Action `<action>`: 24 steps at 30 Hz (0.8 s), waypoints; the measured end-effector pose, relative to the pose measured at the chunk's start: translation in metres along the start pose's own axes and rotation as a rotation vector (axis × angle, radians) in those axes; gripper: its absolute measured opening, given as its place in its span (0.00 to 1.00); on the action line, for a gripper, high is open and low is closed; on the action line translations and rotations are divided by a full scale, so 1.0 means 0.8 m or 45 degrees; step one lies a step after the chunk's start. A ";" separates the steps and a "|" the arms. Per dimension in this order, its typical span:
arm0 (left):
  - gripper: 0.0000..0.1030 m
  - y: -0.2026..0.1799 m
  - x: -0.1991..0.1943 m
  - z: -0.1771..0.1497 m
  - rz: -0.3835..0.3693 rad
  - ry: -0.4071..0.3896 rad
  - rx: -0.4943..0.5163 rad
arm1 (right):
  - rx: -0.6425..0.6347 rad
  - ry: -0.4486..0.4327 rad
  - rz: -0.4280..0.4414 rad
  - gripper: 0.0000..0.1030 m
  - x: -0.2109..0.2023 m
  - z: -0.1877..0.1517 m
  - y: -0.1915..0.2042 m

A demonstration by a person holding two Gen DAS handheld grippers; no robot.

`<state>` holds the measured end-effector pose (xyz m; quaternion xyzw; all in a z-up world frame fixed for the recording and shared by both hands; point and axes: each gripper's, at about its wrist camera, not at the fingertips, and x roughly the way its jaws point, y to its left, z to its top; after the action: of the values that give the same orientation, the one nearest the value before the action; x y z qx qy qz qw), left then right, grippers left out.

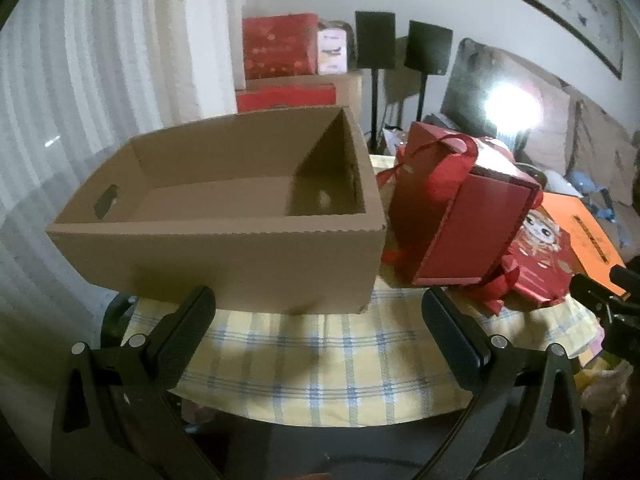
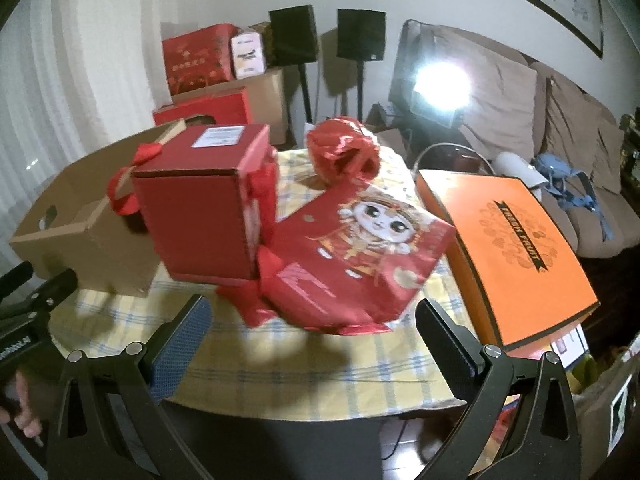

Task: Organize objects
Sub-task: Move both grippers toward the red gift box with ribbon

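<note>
Tongs, left (image 1: 318, 308) and right (image 2: 312, 316), gape released and empty before cardboard box (image 1: 224, 256) and red gift box (image 2: 200, 216).

Place: home living room
Upper right: cushioned sofa (image 2: 560, 120), framed picture (image 1: 560, 4)
Centre top: speakers on stands (image 2: 360, 36)
Foreground: table under a checked tablecloth (image 1: 320, 360)

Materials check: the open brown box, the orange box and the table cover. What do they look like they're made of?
Open brown box: corrugated cardboard, matte and unprinted; its cut top edge looks wavy and a hand slot is punched in the side.
Orange box: probably coated paperboard, smooth with a slight sheen, black print and dark edging.
Table cover: looks like woven cloth, yellow with blue checks, draping softly over the table's edge.
</note>
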<state>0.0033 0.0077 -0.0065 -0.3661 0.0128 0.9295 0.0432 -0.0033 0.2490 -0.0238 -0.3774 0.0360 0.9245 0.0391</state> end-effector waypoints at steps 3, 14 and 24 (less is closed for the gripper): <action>1.00 -0.003 0.001 -0.002 -0.073 0.005 0.002 | 0.021 0.001 -0.017 1.00 -0.001 -0.002 -0.012; 1.00 -0.023 0.001 -0.002 -0.172 -0.005 0.023 | 0.069 -0.005 -0.030 1.00 -0.004 -0.003 -0.041; 1.00 -0.040 -0.018 0.034 -0.327 -0.073 0.048 | 0.036 -0.052 0.097 0.98 -0.013 0.024 -0.031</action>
<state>-0.0017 0.0405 0.0231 -0.3372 -0.0177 0.9260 0.1690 -0.0069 0.2751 -0.0042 -0.3561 0.0625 0.9323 0.0100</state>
